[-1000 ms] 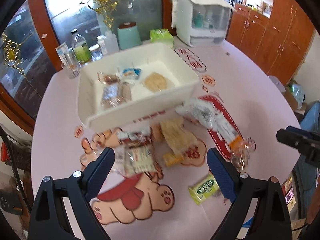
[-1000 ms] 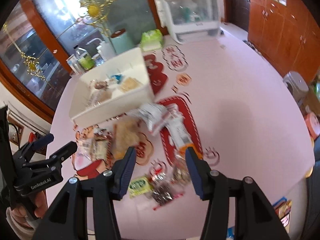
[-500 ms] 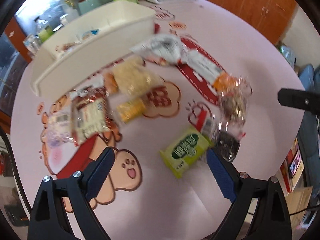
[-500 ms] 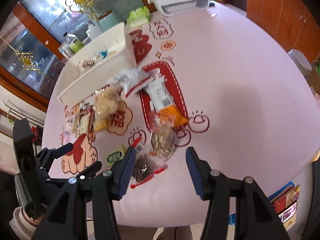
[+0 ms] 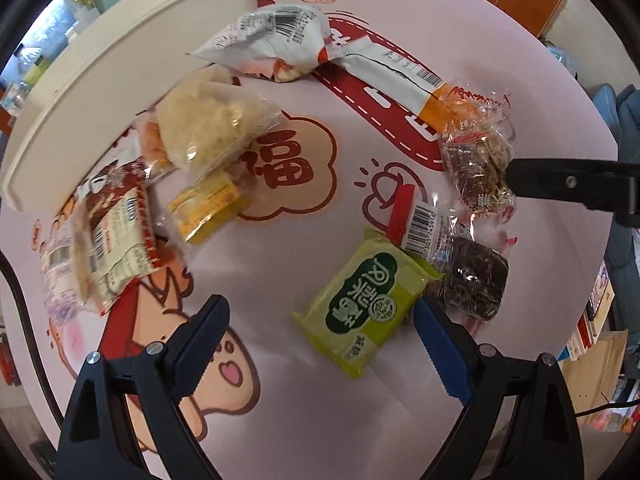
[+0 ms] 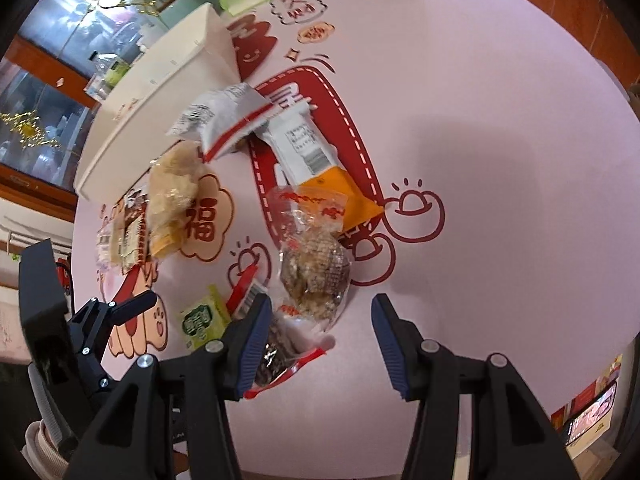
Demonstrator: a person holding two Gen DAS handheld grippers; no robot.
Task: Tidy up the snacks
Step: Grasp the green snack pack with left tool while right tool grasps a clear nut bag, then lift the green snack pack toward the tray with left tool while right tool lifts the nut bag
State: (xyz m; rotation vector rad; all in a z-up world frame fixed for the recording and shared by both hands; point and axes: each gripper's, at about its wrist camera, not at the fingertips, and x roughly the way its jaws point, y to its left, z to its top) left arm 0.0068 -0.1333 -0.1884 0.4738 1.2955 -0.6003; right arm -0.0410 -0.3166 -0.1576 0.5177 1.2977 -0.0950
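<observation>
Clearly most of the sorting is left to do: nearly every snack lies loose on the pink tabletop (image 5: 460,32) rather than in the white bin (image 5: 120,60), which curves across the upper left of the left wrist view. From this angle only the bin's outer wall shows, so what it already holds cannot be told. In that view a white bag (image 5: 272,40) and a long white-and-orange pack (image 5: 404,76) lie near the top, a pale puffed snack (image 5: 212,124) and a yellow pack (image 5: 208,208) sit left of centre, and a red-and-white pack (image 5: 120,236) lies at the left edge. Lower right of centre lies a green pack (image 5: 368,300), with a dark snack (image 5: 472,280) touching its right end and a clear bag of brown pieces (image 5: 476,164) above that. The left gripper (image 5: 320,336) is spread wide and empty, the green pack lying partly between its fingers but untouched. In the right wrist view the right gripper (image 6: 320,336) is also spread and empty, hovering over the lower edge of the clear bag (image 6: 316,272), its left finger over the dark snack (image 6: 276,352). Judging by this, two picks are being set up, and at least eight packs remain outside the bin.
</observation>
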